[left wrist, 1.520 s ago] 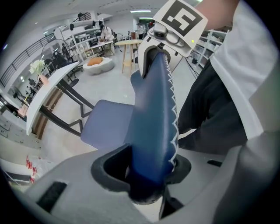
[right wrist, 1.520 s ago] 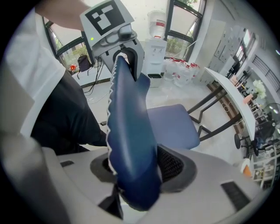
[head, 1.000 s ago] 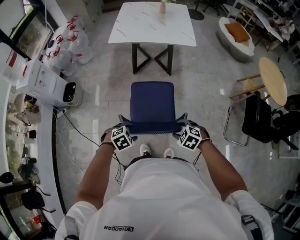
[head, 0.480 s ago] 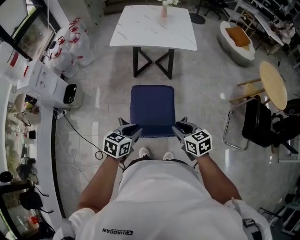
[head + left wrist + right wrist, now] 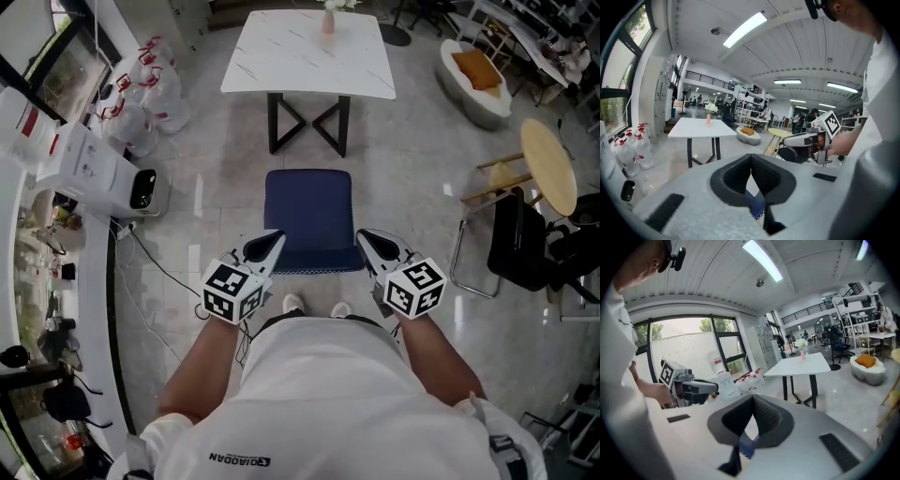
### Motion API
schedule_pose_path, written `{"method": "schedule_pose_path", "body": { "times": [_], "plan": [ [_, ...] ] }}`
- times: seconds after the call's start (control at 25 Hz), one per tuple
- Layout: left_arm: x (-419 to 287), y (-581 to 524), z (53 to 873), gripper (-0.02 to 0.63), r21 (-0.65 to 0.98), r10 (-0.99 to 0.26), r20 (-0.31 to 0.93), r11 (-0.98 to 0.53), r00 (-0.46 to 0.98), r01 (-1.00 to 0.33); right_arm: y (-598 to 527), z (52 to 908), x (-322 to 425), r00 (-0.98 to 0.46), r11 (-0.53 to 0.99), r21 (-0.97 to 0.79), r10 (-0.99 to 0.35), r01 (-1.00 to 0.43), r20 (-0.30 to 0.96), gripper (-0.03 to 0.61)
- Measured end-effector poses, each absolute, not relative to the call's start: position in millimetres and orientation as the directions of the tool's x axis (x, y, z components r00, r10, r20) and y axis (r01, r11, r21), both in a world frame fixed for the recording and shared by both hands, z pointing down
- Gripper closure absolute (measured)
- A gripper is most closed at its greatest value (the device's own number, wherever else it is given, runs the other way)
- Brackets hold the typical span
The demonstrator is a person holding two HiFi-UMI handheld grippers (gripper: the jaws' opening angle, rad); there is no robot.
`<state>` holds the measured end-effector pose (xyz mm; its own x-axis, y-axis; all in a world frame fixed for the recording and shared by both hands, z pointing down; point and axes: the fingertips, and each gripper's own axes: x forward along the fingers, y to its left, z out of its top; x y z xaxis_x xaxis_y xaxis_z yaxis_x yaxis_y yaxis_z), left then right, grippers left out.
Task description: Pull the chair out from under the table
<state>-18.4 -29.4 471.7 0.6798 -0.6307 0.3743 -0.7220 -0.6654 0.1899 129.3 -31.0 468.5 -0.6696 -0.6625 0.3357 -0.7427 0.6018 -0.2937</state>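
Observation:
The blue chair [image 5: 307,217] stands on the floor a short way in front of the white marble table [image 5: 309,52], clear of its top. My left gripper [image 5: 273,241] hovers over the chair's near left corner and my right gripper [image 5: 367,237] over its near right corner. Both point forward toward the table and touch nothing. Their jaws have just been closing with nothing between them and now stand shut. In the left gripper view the pads [image 5: 751,157] meet, with a sliver of blue chair [image 5: 753,204] below. The right gripper view shows the same [image 5: 753,399].
A pink vase [image 5: 327,21] stands on the table. White bags [image 5: 141,89] and a white box [image 5: 89,164] line the left wall, with a cable [image 5: 159,262] across the floor. A round wooden table [image 5: 548,164] and a black chair [image 5: 520,234] stand at the right.
Both grippers have lifted off the chair's back edge, turned to point forward, and gone from open to shut. The chair has stayed where it was.

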Motion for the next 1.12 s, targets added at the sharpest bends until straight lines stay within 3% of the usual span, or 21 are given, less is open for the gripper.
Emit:
{"method": "schedule_pose_path", "body": {
  "times": [0.28,1.12],
  "plan": [
    [-15.1,-33.4,455.7,0.609,0.187,-0.642,0.338,-0.671,0.688,-0.718,-30.1,461.3,126.0,-0.660,0.625,-0.222,-0.671,-0.748,0.337,0.574],
    [-19.7,-33.8,454.5,0.609,0.162,-0.652,0.346,-0.667,0.675,-0.727,-33.3,464.9,126.1,-0.658,0.618,-0.234,-0.666,-0.751,0.352,0.574]
  ]
}}
